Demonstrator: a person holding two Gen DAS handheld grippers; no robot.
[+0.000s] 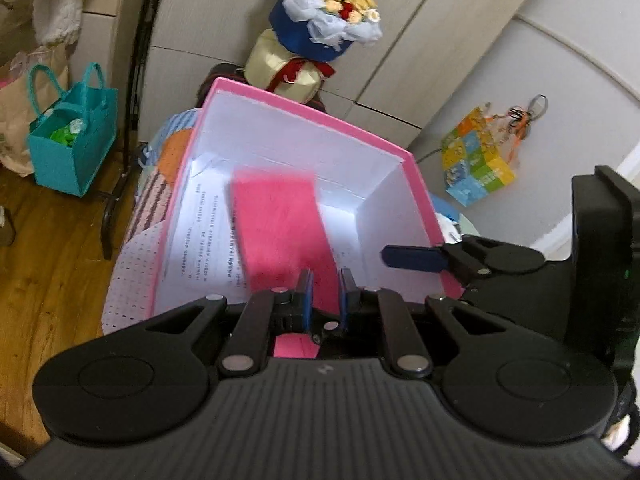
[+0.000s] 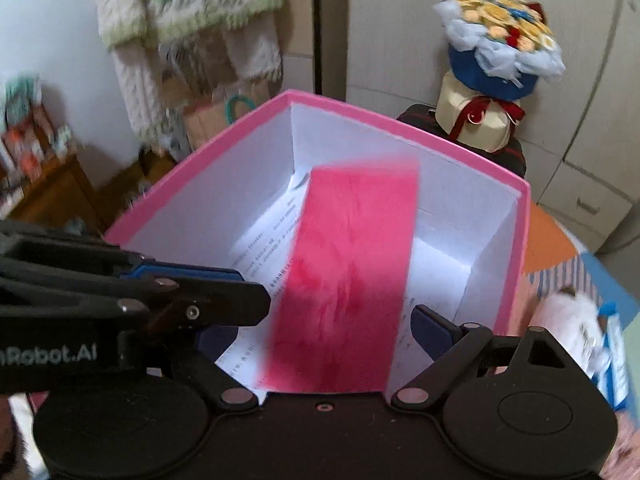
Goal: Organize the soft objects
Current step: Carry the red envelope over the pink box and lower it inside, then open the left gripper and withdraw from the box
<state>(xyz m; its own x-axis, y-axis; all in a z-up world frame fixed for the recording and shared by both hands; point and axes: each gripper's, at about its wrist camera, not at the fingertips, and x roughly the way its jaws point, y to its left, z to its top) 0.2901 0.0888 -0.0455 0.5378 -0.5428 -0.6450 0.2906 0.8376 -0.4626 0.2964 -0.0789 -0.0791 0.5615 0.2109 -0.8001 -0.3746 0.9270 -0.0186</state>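
Pink and fluffy, a folded soft cloth [image 2: 344, 280] hangs over the open pink cardboard box [image 1: 425, 204] with white inside walls. The cloth reaches out above the box, and its far end is blurry. Under it, on the bottom of the box, lies a white sheet of printed paper [image 1: 204, 240].

The left gripper [image 1: 326, 292] has its 2 blue pads close together, and they pinch the near edge of the pink cloth. In the right wrist view this same gripper [image 2: 248, 296] comes in from the left side and touches the side of the cloth.

The right gripper [image 2: 320, 328] has its 2 fingers wide apart, 1 on each side of the cloth. The pads do not seem to press on it. One blue fingertip [image 1: 408, 258] of it shows in the left wrist view, over the right wall of the box.

The box sits on a striped and dotted blanket [image 1: 140, 248]. Behind it stands a bunch of paper flowers in a blue wrap [image 1: 320, 20]. A teal bag with handles [image 1: 72, 136] sits on the wooden floor [image 1: 48, 280].
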